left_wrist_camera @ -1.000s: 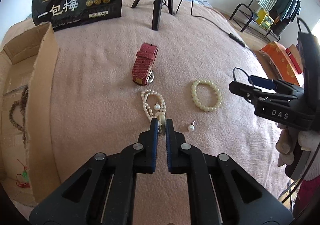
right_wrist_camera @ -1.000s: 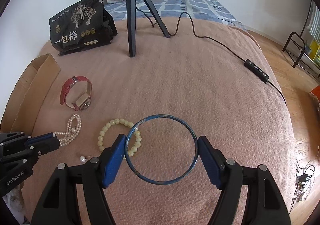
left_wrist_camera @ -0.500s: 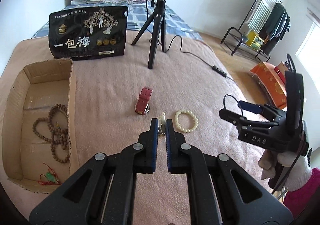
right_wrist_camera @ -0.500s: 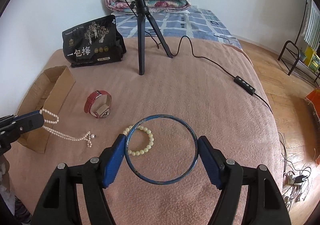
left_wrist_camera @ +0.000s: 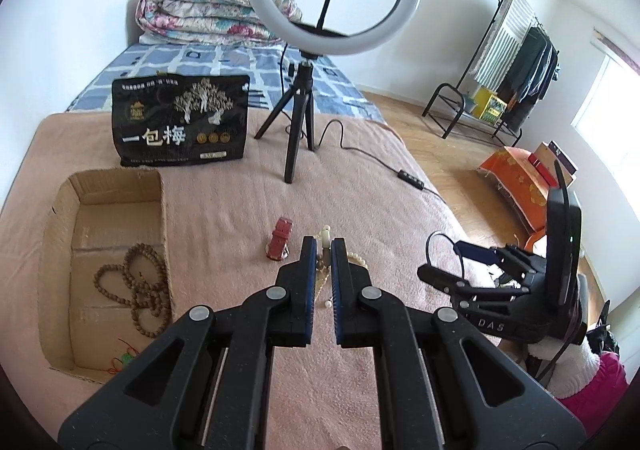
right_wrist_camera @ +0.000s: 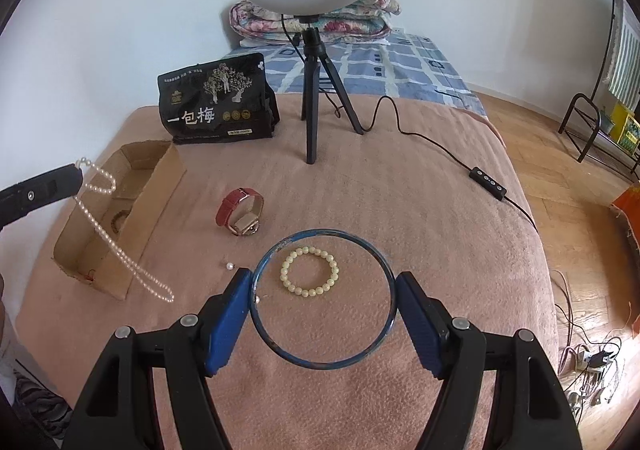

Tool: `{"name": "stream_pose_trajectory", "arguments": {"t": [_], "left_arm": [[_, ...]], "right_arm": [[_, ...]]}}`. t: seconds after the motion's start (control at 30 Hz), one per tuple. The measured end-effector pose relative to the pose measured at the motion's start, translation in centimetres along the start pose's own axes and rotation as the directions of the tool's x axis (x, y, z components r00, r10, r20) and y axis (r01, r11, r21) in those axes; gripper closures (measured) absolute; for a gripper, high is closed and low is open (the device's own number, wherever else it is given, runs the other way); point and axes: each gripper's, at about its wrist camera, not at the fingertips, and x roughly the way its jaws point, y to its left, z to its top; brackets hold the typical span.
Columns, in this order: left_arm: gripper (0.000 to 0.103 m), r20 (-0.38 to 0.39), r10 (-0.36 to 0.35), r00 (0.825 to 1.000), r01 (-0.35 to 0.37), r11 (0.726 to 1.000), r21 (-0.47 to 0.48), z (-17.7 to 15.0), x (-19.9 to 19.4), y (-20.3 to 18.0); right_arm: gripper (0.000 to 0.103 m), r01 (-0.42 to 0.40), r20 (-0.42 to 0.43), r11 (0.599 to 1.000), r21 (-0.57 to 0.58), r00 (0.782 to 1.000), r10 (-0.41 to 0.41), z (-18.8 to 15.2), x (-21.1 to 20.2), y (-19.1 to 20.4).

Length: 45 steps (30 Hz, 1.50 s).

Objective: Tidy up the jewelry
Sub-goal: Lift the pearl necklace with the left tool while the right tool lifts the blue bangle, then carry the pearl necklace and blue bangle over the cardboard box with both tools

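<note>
Two handheld grippers hang above a pink blanket [right_wrist_camera: 400,189] spread over a bed. At the left, the left gripper [left_wrist_camera: 324,250] is raised well clear of the blanket, its fingers clenched on a pearl necklace [right_wrist_camera: 116,242]; from the right wrist view the strand dangles from the fingertips in a long loop, hanging in front of the near wall of a cardboard box [left_wrist_camera: 164,234] that already holds a string of brown wooden beads [left_wrist_camera: 140,290]. To the right, the right gripper [right_wrist_camera: 324,298] is held lower and level, its blue pads spread wide and pressed against opposite sides of a blue bangle [right_wrist_camera: 324,364], which it holds flat above the blanket. Seen through the bangle, a cream bead bracelet [right_wrist_camera: 310,270] lies on the blanket. Nearby rest a red-strapped watch [right_wrist_camera: 240,211] and a single pearl earring [right_wrist_camera: 229,266]. Behind them stand a ring light on a tripod [right_wrist_camera: 310,89] and a black snack bag [right_wrist_camera: 216,101].
</note>
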Motion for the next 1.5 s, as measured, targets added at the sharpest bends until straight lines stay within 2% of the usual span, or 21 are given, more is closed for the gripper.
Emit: {"name": "stream_pose_trajectory", "arguments": {"t": [0.3,0.6,1.03,1.5], "left_arm": [[0.098,0.080,0.032,0.996,-0.029,0.998,-0.048,2.2,-3.6,3.7],[0.098,0.135,0.114,0.984,-0.102,0.990,-0.096,2.8,-6.2,9.3],[0.098,0.096,0.189,0.977,-0.172,0.972,-0.160,3.1,-5.9,16.7],[0.098,0.059,0.243,0.968,-0.234,0.964,-0.125,3.0,-3.7,19.2]], "right_arm": [[0.029,-0.063,0.026,0.996,-0.063,0.998,0.064,0.4,-1.9,4.8],[0.029,-0.160,0.031,0.976,-0.148,0.986,0.167,1.4,-2.2,12.3],[0.029,-0.253,-0.020,0.945,-0.207,0.967,0.255,1.9,1.0,20.7],[0.029,-0.273,-0.058,0.928,-0.254,0.962,0.267,2.0,4.8,25.9]]}}
